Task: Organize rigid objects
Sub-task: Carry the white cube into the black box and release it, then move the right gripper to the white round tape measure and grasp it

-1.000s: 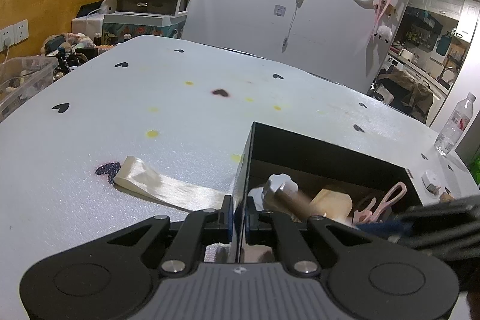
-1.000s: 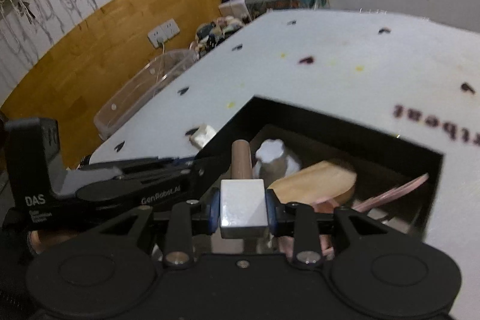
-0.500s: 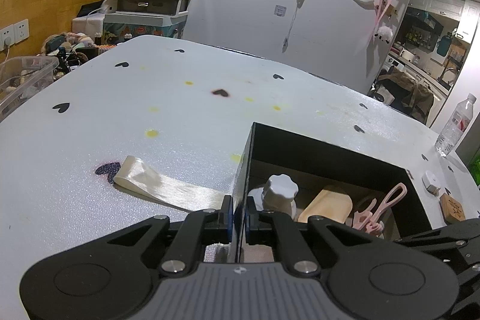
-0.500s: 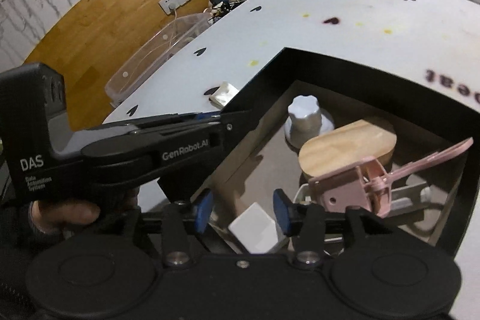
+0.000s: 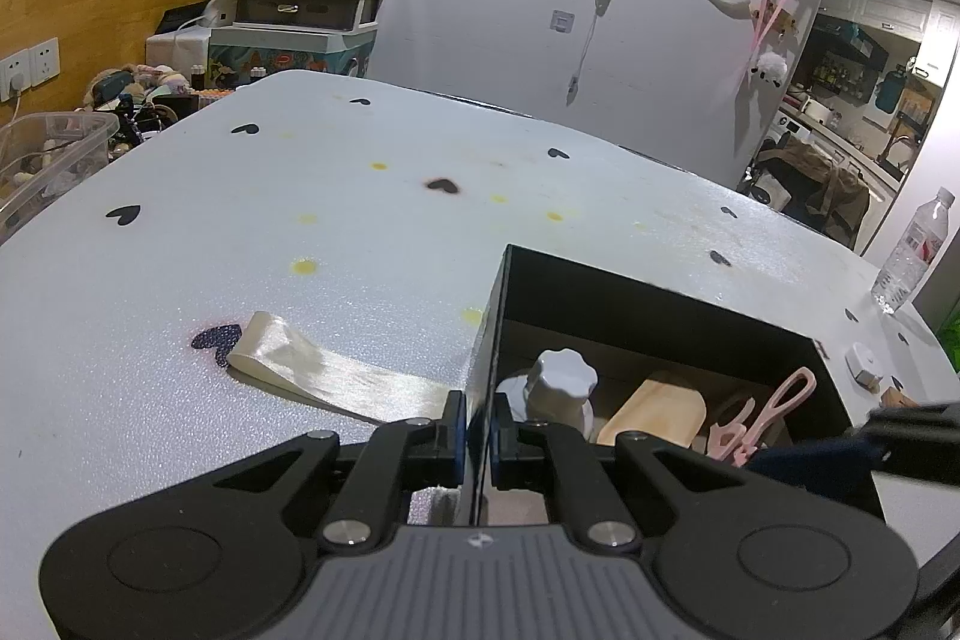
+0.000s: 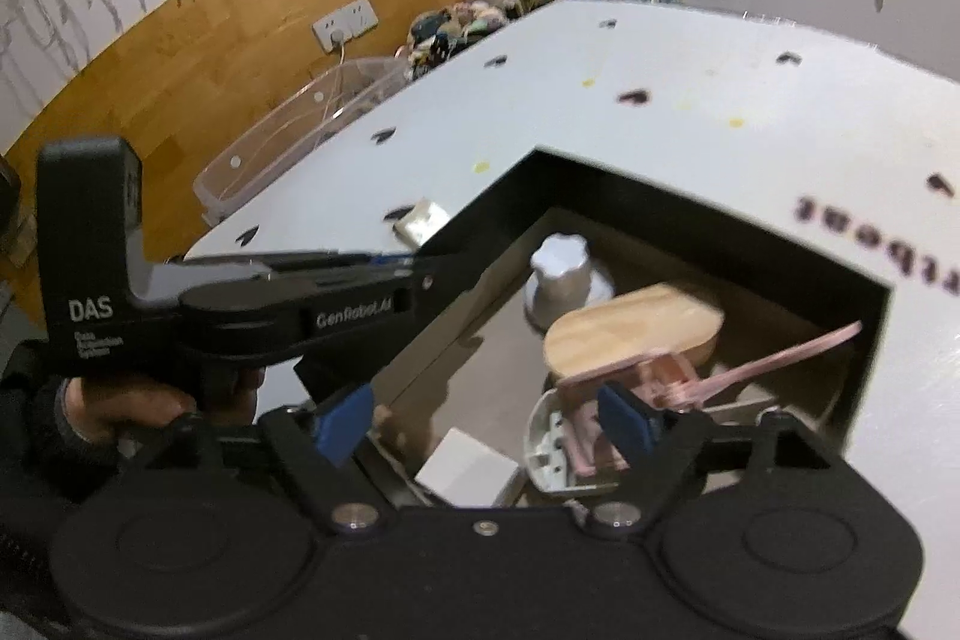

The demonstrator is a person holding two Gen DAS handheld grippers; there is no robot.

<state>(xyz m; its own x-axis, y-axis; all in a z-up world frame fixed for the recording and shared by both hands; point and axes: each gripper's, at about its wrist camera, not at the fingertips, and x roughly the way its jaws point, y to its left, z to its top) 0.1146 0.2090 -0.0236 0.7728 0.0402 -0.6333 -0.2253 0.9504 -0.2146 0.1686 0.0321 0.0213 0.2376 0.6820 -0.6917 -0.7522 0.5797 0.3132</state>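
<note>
Left gripper (image 5: 478,427) is clamped on the near-left wall of the black box (image 5: 630,292), one pad outside and one inside, pinching the thin edge. Same gripper shows in the right wrist view as the black handled tool (image 6: 420,274) coming in from the left, with a person's hand (image 6: 126,400) wrapped on its grip. Right gripper (image 6: 489,421) hovers over the near part of the box, jaws opening and standing wide, blue pads (image 6: 345,418) clear of everything, nothing pressed between them. Below it a white rectangular block (image 6: 468,466) lies on the box floor near the front wall, loose. Also in the box: a grey knob-topped lid (image 6: 564,274) toward the back-left corner, a wooden oval board (image 6: 636,331) leaning just right of it, a pink plastic clip tool (image 6: 708,376) lying across the board's front with its handle pointing right, and a white plastic shell piece (image 6: 546,454) just beside the block. Box sits on a white foam table top (image 5: 300,220) with small black hearts and yellow spots. A cream ribbon strip (image 5: 324,376) lies on the table just left of the box. A water bottle (image 5: 912,250) stands at the far right edge. A small white round thing (image 5: 862,363) lies right of the box, too small to identify.
</note>
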